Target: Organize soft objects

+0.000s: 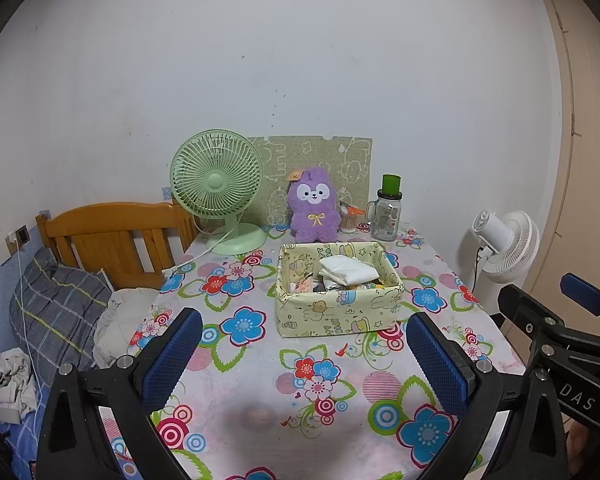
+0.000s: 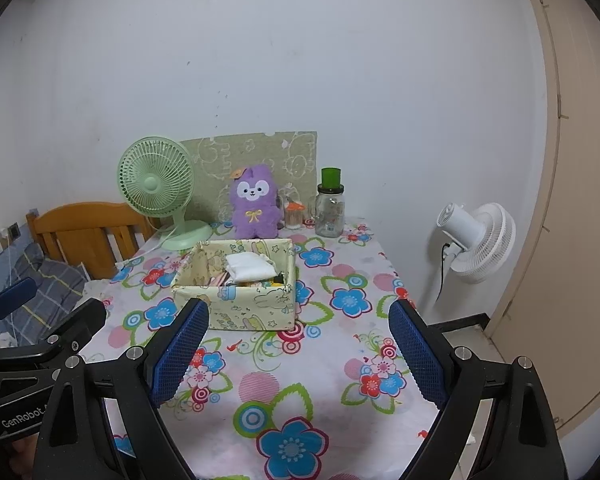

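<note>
The left gripper (image 1: 304, 354) and right gripper (image 2: 300, 350) hover spread and empty over the desk's (image 2: 320, 360) near edge. Folded white cloth (image 1: 350, 270) already lies in the fabric box (image 1: 336, 312) mid-desk; this fits start or finish.

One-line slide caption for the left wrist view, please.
Open left gripper faces fabric box of folded cloth on the floral table.

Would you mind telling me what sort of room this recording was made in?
Most likely a bedroom at home: a wooden headboard with a plaid pillow stands beside the floral-clothed table, which holds a purple plush toy and a green desk fan.
</note>
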Tool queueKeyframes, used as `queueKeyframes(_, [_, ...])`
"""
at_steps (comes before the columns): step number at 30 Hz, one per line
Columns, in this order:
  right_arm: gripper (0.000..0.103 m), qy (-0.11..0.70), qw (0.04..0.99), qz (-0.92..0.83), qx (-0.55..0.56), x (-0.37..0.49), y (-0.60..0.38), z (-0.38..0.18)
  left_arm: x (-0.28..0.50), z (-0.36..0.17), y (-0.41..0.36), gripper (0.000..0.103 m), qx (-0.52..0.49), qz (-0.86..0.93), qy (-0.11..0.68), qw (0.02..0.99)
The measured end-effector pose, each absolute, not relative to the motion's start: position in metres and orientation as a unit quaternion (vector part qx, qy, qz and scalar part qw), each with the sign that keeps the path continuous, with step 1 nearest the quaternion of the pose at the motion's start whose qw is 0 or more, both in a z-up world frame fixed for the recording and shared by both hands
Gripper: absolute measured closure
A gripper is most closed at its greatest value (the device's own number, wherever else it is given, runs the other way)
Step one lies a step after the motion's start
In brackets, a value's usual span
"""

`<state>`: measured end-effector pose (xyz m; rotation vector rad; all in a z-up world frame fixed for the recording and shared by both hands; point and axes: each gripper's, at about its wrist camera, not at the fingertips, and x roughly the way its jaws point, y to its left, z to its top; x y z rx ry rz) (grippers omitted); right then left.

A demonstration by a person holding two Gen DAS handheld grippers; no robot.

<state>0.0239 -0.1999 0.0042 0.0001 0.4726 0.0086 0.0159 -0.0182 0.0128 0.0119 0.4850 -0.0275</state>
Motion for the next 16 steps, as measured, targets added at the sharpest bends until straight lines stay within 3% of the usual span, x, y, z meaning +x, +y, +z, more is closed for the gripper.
queueKeyframes(16, [0.01, 0.234, 0.972, 0.004, 0.0, 0.0241, -0.1981, 0.0046, 0.0166, 0.0127, -0.0177, 0.0, 0.005, -0.014, 0.241, 0.97])
